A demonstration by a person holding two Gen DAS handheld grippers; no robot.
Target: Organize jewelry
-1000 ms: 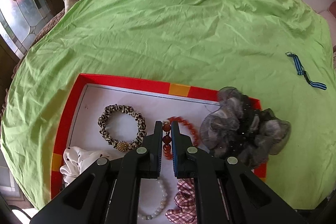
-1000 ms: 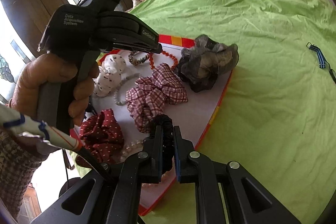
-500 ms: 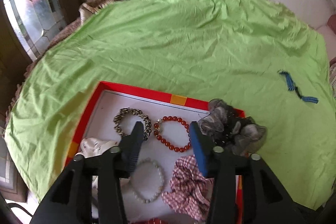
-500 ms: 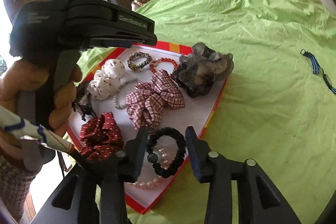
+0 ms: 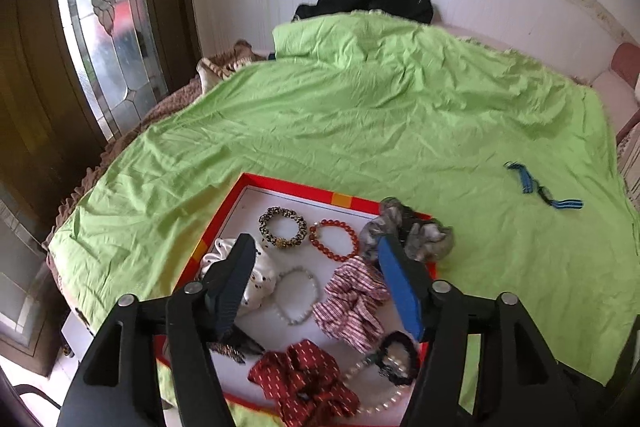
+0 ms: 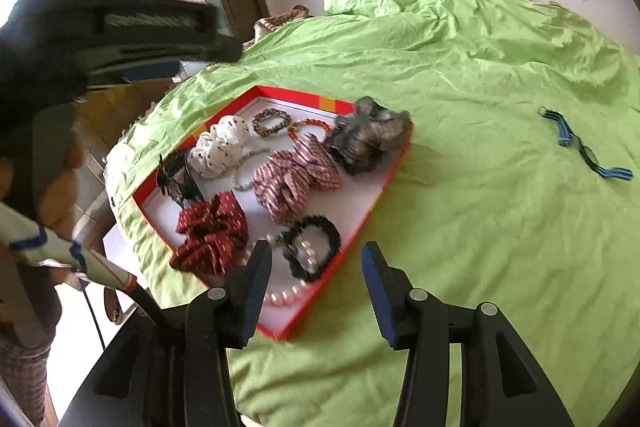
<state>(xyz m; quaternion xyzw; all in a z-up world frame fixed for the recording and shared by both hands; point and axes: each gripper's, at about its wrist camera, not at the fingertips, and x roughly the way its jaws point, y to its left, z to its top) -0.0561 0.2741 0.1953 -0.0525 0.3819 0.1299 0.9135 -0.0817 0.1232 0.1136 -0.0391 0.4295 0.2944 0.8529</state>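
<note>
Lying lengthwise toward the wall, the red tray (image 6: 362, 225) sits below 2 spread, empty tongs (image 5: 316, 261) (image 6: 316, 263).

Both wrist views look down across the bed from above; the left centres the red tray (image 5: 296, 189) low in frame, the right shares it from its right side (image 6: 304, 93), lower left.

My left hand-held gripper (image 5: 316, 283) is up in the air, jaws spread wide, nothing between them. My right hand-held gripper (image 6: 316, 283) likewise, gaping and empty. In the right wrist view, the left one sits blurred at ten o'clock, hand (image 6: 56, 187) wrapped around its grip.
</note>
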